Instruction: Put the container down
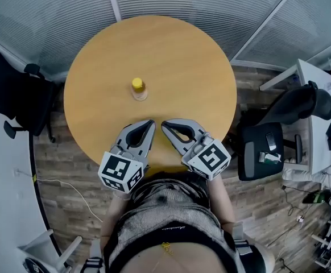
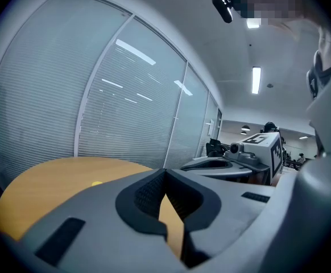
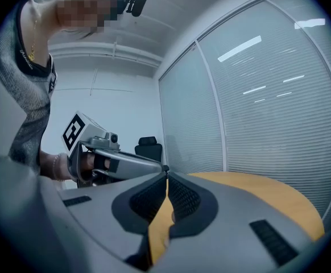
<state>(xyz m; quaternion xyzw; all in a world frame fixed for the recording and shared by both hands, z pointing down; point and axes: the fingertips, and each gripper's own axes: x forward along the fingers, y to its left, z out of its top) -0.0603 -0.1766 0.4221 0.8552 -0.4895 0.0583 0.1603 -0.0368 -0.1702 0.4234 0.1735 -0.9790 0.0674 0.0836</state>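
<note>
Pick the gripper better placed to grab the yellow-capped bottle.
Left, marginally: the left gripper sits nearer the bottle than the right gripper. Both are shut and empty; either must open first.

Bright ceiling light, fisheye edge distortion

This is an office, a meeting corner by the look of it. A round wooden bench stands close against curved glass partition walls, which have fine horizontal blinds set between white frames. The floor is grey-brown wood plank. A black swivel chair sits just beside the bench on the right, next to a white desk. Another black chair stands at the left, near a curved white worktop. A thin cable trails across the floor. Overhead, long strip lights are set in a white ceiling. Past the glass, dark office furniture recedes into a larger lit room, too small to make out.
</note>
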